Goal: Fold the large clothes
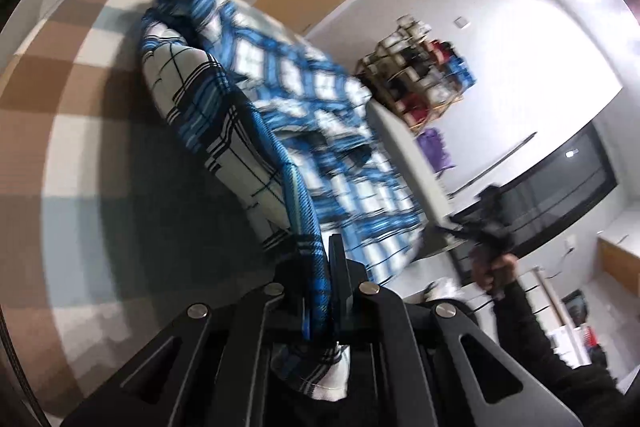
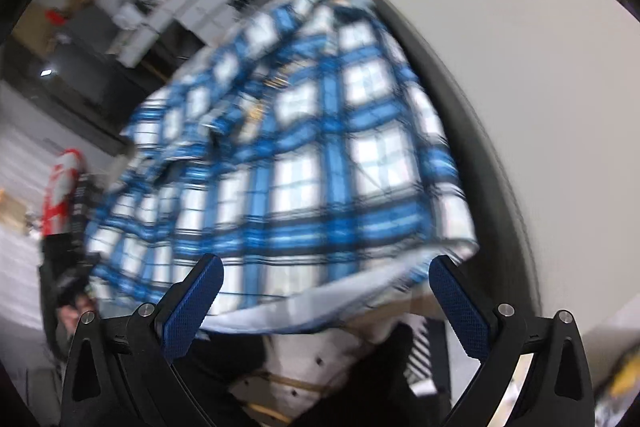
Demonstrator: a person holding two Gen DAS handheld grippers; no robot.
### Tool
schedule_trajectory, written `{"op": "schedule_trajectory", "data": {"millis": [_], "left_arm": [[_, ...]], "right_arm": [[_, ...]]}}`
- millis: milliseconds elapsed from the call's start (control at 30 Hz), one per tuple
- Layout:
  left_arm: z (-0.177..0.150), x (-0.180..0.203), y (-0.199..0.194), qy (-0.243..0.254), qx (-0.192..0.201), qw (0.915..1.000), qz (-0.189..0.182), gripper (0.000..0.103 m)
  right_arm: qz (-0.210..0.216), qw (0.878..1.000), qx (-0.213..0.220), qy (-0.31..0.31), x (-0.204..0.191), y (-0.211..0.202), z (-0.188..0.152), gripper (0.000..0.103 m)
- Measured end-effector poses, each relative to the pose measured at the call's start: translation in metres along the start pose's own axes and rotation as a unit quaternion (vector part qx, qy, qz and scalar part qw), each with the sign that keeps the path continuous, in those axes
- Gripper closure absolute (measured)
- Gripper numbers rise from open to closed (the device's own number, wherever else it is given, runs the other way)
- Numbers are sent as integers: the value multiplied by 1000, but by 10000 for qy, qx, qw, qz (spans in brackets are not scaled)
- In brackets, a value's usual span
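Left gripper (image 1: pixel 320 291): jaws clamped on a rolled edge of the blue-and-white plaid shirt (image 1: pixel 288 95), w/ a bit of cloth poking out behind the pads. Right gripper (image 2: pixel 326 291): jaws wide apart, nothing between them, blue pads bare. Shirt is the landmark. It lies on a white table (image 2: pixel 540 87), draped over the near edge. From the left jaws its long axis runs away up the frame toward the collar end. The loose hem hangs just beyond the right jaws, so the right hand is nearer the free edge, tilted steeply down at it. Likely next: pinch that hem. Checked rug (image 1: pixel 80 107) lies beside the shirt in the left view.
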State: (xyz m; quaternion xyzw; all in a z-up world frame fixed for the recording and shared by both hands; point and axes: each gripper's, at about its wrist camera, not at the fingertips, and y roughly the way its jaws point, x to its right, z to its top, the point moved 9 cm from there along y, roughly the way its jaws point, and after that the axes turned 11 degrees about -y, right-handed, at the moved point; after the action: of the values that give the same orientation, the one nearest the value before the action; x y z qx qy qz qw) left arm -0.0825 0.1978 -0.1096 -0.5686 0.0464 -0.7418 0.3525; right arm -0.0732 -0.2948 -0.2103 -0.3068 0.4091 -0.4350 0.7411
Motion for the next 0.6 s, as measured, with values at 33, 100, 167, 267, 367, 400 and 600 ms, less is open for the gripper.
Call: {"op": "schedule_trajectory", "data": {"millis": [33, 100, 167, 267, 367, 400, 600], "left_arm": [[4, 7, 0, 20, 33, 9999, -101, 101], [10, 18, 3, 97, 65, 9998, -178, 101], [15, 28, 7, 132, 101, 9995, -275, 101], [23, 41, 15, 161, 153, 9991, -353, 101], [29, 51, 25, 175, 77, 9994, -302, 101], [32, 54, 29, 158, 47, 9995, -261, 101], [48, 71, 40, 128, -69, 9999, -93, 101]], "right_arm": [[-89, 9999, -114, 62, 6, 5, -2, 0], [-300, 9986, -357, 247, 17, 13, -6, 0], [-454, 9974, -434, 340, 19, 17, -4, 0], [-501, 9965, -489, 461, 17, 22, -7, 0], [-332, 9954, -647, 617, 11, 31, -18, 0], [-406, 9942, -611, 792, 15, 34, -21, 0], [-597, 9854, 52, 1591, 34, 33, -22, 0]]}}
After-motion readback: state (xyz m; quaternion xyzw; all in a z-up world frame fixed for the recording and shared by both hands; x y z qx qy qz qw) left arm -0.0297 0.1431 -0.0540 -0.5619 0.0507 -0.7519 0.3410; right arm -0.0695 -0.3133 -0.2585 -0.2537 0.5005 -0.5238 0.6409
